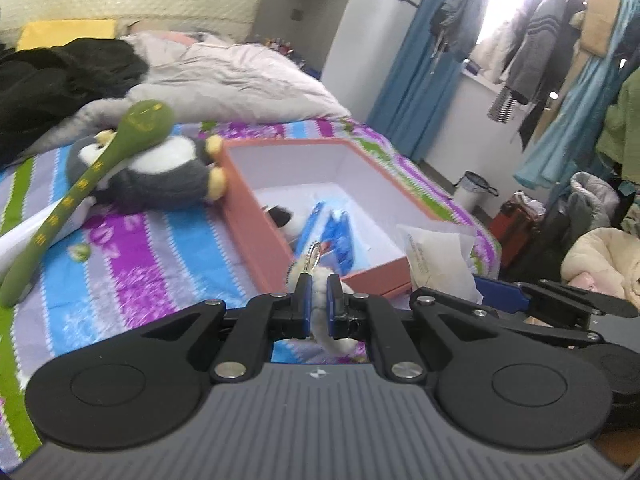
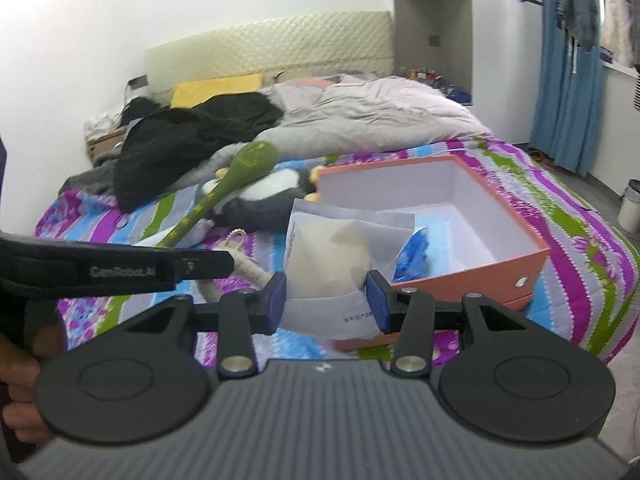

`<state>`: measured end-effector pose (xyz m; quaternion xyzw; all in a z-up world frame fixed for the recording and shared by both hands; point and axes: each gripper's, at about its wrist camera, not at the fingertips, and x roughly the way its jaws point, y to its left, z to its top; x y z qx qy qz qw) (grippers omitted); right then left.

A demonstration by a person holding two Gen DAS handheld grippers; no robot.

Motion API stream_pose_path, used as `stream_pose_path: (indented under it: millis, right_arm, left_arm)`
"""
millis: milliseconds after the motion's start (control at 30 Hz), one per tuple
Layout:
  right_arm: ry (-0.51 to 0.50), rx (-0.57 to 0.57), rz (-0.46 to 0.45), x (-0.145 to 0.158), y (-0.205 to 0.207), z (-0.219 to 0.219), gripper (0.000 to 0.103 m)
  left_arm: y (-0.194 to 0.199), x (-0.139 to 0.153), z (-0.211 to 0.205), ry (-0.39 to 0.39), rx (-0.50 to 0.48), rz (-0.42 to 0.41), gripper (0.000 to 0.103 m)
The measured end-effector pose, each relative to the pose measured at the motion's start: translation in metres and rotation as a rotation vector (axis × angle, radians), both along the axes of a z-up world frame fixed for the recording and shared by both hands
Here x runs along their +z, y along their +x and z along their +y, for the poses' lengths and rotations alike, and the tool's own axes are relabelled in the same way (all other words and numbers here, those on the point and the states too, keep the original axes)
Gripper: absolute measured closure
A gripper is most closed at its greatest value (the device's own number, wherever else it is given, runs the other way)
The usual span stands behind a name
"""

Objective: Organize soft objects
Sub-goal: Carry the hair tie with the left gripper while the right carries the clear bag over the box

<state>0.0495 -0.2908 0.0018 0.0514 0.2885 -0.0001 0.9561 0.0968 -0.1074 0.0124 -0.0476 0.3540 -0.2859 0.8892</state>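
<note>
My left gripper (image 1: 319, 300) is shut on a small white fluffy keychain toy (image 1: 320, 286) with a metal chain, held near the front corner of the open orange box (image 1: 256, 208). My right gripper (image 2: 326, 298) is shut on a clear plastic bag holding a cream soft toy (image 2: 328, 256), held at the box's near left corner (image 2: 472, 270). Inside the box lie a small black-and-white plush (image 1: 282, 218) and blue packets (image 1: 336, 236). A grey-and-white penguin plush (image 1: 160, 172) and a long green plush stick (image 1: 80, 196) lie on the bed left of the box.
The striped bedspread (image 1: 132, 264) covers the bed. A pink-grey duvet (image 1: 240, 80) and black clothes (image 1: 60, 76) are piled toward the headboard. Clothes hang on a rack (image 1: 560, 60) at the right, with a white bin (image 1: 472, 190) and more piles on the floor.
</note>
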Motion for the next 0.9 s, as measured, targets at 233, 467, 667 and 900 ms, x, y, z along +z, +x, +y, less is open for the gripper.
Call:
stream_pose_path:
  millis: [233, 467, 667, 900]
  right_arm:
    - [-0.008, -0.01, -0.022, 0.009, 0.022, -0.027, 0.056]
    - [0.027, -0.029, 0.022, 0.007, 0.061, -0.054, 0.056]
    - [0.025, -0.06, 0.049, 0.006, 0.097, -0.078, 0.056]
    - [0.068, -0.108, 0.12, -0.004, 0.142, -0.11, 0.055]
  left_arm:
    - [0.034, 0.017, -0.035, -0.004, -0.048, -0.009, 0.094]
    - [0.08, 0.021, -0.069, 0.016, -0.072, 0.016, 0.094]
    - [0.125, 0.026, -0.1, 0.034, -0.05, 0.035, 0.094]
    - [0.184, 0.013, -0.128, 0.069, -0.058, 0.111, 0.094]
